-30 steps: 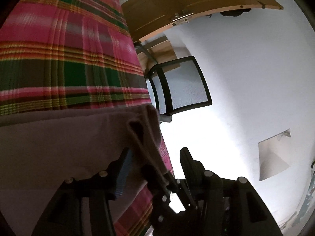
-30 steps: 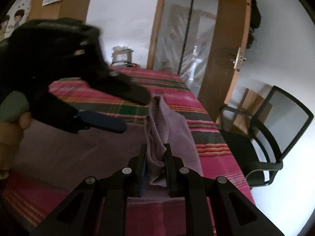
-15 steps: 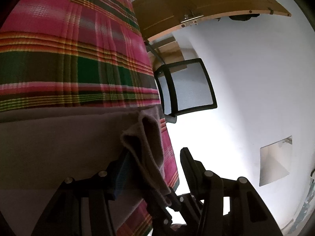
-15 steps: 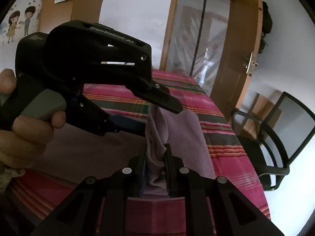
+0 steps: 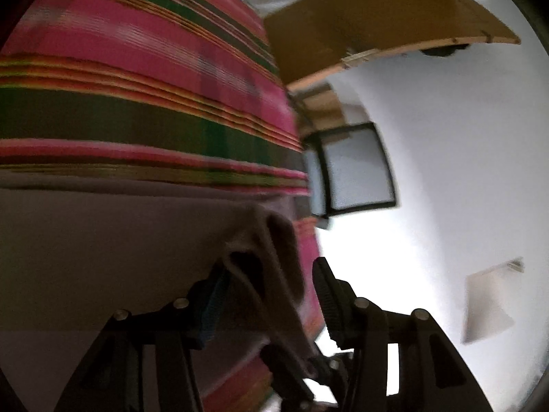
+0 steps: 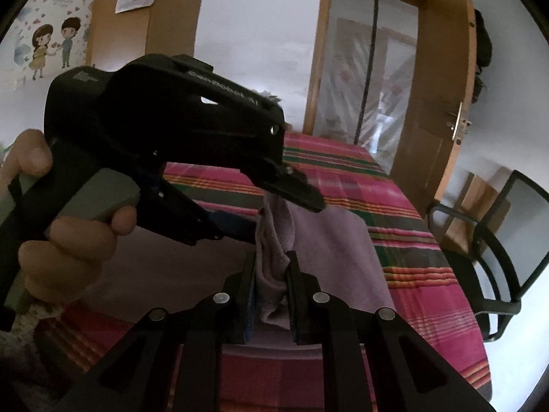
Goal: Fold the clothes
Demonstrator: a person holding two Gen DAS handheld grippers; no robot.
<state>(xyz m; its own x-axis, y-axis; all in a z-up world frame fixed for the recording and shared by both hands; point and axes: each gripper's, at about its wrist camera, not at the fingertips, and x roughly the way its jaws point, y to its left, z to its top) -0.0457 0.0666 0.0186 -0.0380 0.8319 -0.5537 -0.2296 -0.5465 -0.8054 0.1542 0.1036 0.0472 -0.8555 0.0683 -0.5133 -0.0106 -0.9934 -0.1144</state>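
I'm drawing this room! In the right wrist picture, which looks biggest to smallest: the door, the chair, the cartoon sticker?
1. Door, biggest.
2. Chair, though it sits nearer the camera, so this is unsure.
3. Cartoon sticker, smallest.

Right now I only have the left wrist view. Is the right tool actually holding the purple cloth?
Observer: Yes. In the right wrist view the right tool is shut on a bunched fold of the purple cloth.
Operator: How does my left tool sit from outside?
Observer: The left tool straddles that same fold just beyond the right one. Its jaws are closing and the pads are not yet pinching.
Operator: Who's driving it?
Observer: A bare hand is wrapped round its grey handle.
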